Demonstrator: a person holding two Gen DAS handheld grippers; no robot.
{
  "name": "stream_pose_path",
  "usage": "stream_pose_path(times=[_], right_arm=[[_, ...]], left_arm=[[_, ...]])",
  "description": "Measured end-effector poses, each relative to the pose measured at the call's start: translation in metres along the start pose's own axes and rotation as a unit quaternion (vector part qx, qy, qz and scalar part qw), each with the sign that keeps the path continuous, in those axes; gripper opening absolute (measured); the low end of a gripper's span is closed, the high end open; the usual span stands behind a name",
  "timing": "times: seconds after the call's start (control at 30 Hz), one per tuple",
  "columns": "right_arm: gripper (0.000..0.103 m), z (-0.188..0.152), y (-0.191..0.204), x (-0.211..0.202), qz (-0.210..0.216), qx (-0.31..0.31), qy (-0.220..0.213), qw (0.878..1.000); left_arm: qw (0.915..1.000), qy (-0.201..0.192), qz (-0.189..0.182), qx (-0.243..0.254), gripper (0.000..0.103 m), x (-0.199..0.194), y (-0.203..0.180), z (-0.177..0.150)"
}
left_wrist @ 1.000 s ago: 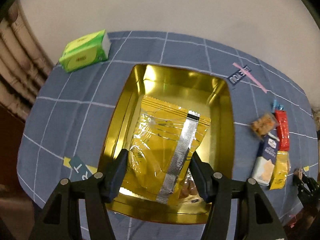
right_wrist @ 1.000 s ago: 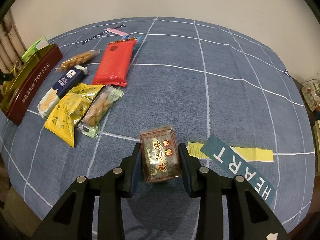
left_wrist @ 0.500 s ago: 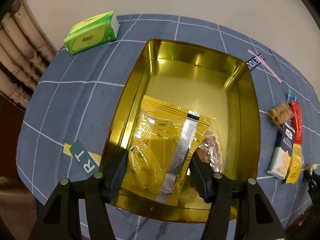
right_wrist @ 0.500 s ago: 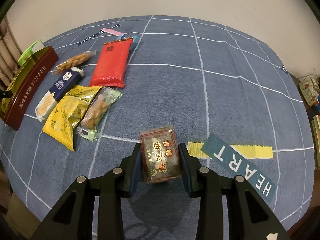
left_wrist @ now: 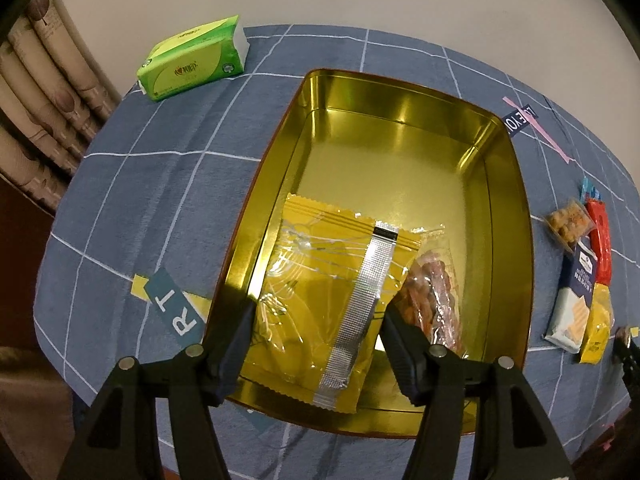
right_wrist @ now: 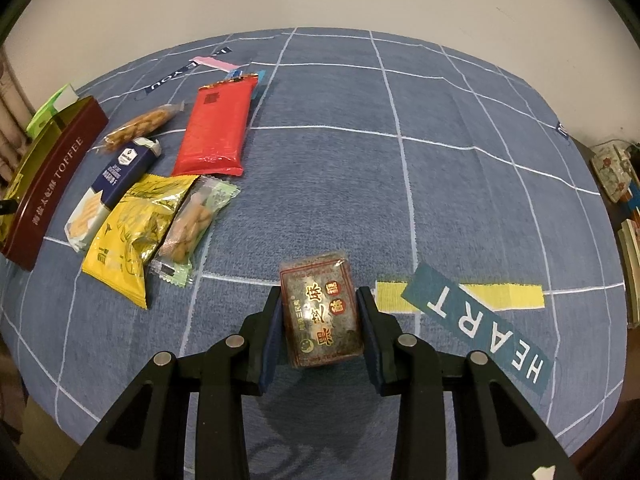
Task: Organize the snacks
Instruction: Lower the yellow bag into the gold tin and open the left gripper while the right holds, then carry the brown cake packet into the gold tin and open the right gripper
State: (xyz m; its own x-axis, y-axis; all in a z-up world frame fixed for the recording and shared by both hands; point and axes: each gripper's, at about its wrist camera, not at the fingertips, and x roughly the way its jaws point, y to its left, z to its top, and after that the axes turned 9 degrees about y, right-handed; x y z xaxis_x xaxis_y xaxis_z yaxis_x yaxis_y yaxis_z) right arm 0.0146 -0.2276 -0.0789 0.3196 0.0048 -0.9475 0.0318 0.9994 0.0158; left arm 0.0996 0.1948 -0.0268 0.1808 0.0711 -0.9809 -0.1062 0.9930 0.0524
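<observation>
Snacks: we've got two in play, everything placed relative to the gold tin (left_wrist: pixel 516 216).

Left gripper (left_wrist: pixel 316 320) is over the tin's near end with the yellow foil pouch (left_wrist: pixel 332 280) between its jaws. The jaws are opening right now, and the pouch looks to be lying on the tin floor rather than hanging. A clear pack of reddish snacks (left_wrist: pixel 434 292) lies in the tin just beside the pouch, on the side toward the loose snacks.

To finish the drop well:
- Let the jaws clear both pouch edges before we lift, or the film may drag up with a pad.
- Lift straight up; the near wall of the tin is close under the fingers.
- Don't sweep sideways, as the reddish pack sits right against the pouch.

Right gripper (right_wrist: pixel 318 320) is clamped on the dark brown cake pack (right_wrist: pixel 320 312), pads pressing both long sides, well apart from the tin and above the blue checked cloth (right_wrist: pixel 440 100). We hold it there until the left side is out of the tin, then bring it in at the far end, which looks bare.

Left outside the tin, in a cluster just beside its long side: red packet (right_wrist: pixel 218 128), navy cracker pack (right_wrist: pixel 112 184), yellow bag (right_wrist: pixel 136 232), green-edged peanut pack (right_wrist: pixel 196 224), clear twist pack (right_wrist: pixel 140 126).

Green tissue pack (left_wrist: pixel 192 66) beyond the tin's far corner isn't a snack; we'd leave it.
</observation>
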Motion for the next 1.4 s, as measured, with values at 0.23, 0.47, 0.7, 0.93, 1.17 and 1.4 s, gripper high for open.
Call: stream_pose_path(times=[0.23, 0.47, 0.7, 0.93, 1.17, 1.4], right_arm=[[0.03, 0.001, 0.003, -0.001, -0.01, 0.001, 0.005, 1.0], [0.029, 0.0, 0.005, -0.001, -0.022, 0.011, 0.007, 1.0], [0.029, 0.001, 0.01, -0.005, -0.028, 0.028, 0.007, 0.999], [0.028, 0.009, 0.028, -0.03, -0.035, 0.015, -0.025, 0.999], [0.029, 0.028, 0.084, -0.059, 0.022, -0.022, -0.052, 0.998], [0.029, 0.047, 0.183, -0.073, 0.099, -0.093, -0.052, 0.989]], left_arm=[[0.9999, -0.01, -0.007, 0.009, 0.07, -0.002, 0.0, -0.009], [0.9993, -0.033, -0.017, 0.011, 0.07, -0.014, 0.004, -0.013], [0.998, -0.058, -0.023, 0.014, 0.07, -0.029, 0.007, -0.022], [0.9957, -0.092, -0.011, 0.0, 0.07, -0.046, 0.016, -0.032], [0.995, -0.094, 0.001, -0.036, 0.07, -0.046, 0.044, -0.047], [0.9918, -0.102, 0.012, -0.076, 0.07, -0.051, 0.075, -0.066]])
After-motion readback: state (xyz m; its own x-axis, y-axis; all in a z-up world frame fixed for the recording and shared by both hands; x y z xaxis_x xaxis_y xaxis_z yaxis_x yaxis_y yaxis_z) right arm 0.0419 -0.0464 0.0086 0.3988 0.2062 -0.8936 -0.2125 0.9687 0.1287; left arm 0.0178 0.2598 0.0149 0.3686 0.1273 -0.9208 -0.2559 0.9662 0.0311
